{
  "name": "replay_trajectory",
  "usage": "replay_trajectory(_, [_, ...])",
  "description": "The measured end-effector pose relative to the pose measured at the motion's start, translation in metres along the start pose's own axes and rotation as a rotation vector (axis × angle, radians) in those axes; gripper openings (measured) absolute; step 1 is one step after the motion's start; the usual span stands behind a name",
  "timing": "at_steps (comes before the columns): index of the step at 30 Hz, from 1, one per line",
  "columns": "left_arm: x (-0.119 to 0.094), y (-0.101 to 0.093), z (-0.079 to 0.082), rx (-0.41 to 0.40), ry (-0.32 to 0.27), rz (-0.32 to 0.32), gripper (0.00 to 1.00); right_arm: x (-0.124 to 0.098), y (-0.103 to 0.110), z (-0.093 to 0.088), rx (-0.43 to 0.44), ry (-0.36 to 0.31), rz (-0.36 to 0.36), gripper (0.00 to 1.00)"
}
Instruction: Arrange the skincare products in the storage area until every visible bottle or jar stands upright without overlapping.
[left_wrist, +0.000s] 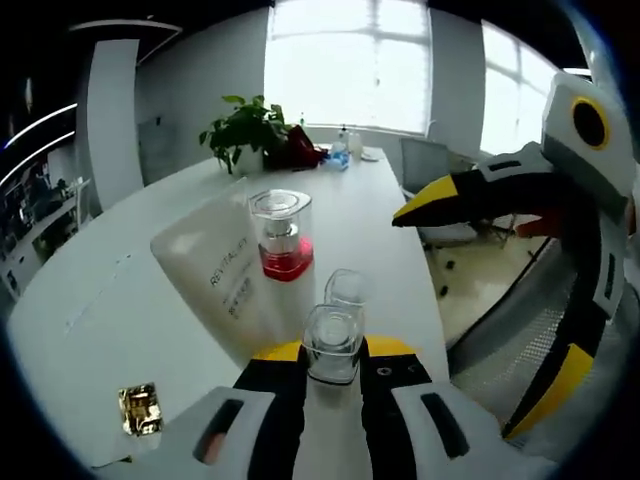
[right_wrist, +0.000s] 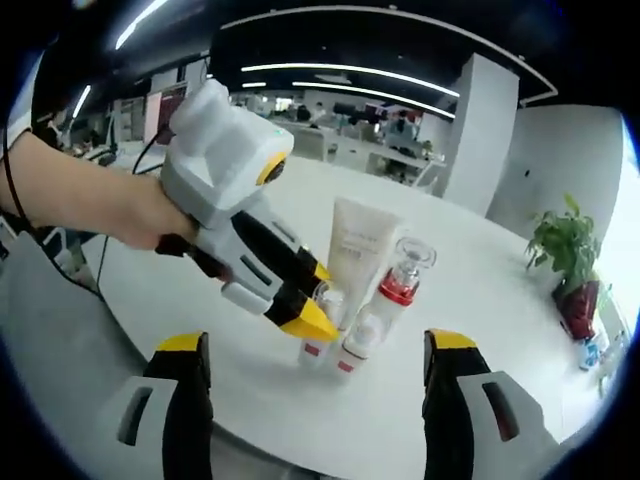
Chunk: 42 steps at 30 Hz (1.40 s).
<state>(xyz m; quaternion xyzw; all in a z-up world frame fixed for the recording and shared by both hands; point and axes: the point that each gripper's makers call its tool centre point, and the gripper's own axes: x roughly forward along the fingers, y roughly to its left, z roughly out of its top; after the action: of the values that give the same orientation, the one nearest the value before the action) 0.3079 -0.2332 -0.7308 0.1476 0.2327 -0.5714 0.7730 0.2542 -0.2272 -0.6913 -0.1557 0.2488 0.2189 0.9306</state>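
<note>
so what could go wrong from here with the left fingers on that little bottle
The small clear bottle held in the left gripper sits right beside a second small bottle and the red-liquid bottle; moving it could topple either. All stand near the table edge, so a knocked bottle might roll off.

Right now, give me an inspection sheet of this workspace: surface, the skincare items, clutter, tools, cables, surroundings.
Surface: white table, curved edge, mostly bare.
Job's things: white tube lying flat; red-collared bottle lying down beside it; small clear-capped bottle between the left tool's jaws.
Clutter: small gold packet near the table edge; potted plant and bottles at the far end.
Grippers: left tool shut on the small clear-capped bottle, held by a hand; right tool open, holding nothing, off the table's edge.
Cables: dark cable behind the hand.
Surroundings: bright windows, white pillar, office desks behind.
</note>
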Motion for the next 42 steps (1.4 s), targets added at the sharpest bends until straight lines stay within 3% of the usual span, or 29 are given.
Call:
replay_trajectory(12, [0.005, 0.004, -0.006, 0.015, 0.01, -0.011, 0.21, 0.001, 0.001, -0.002, 0.005, 0.008, 0.009, 0.9])
replay_trajectory(27, [0.004, 0.001, -0.004, -0.028, -0.015, -0.018, 0.19, 0.002, 0.004, -0.002, 0.004, 0.014, 0.021, 0.89])
replay_trajectory(42, [0.004, -0.005, 0.002, -0.035, -0.022, -0.028, 0.26, 0.003, 0.004, -0.003, 0.004, 0.018, 0.023, 0.88])
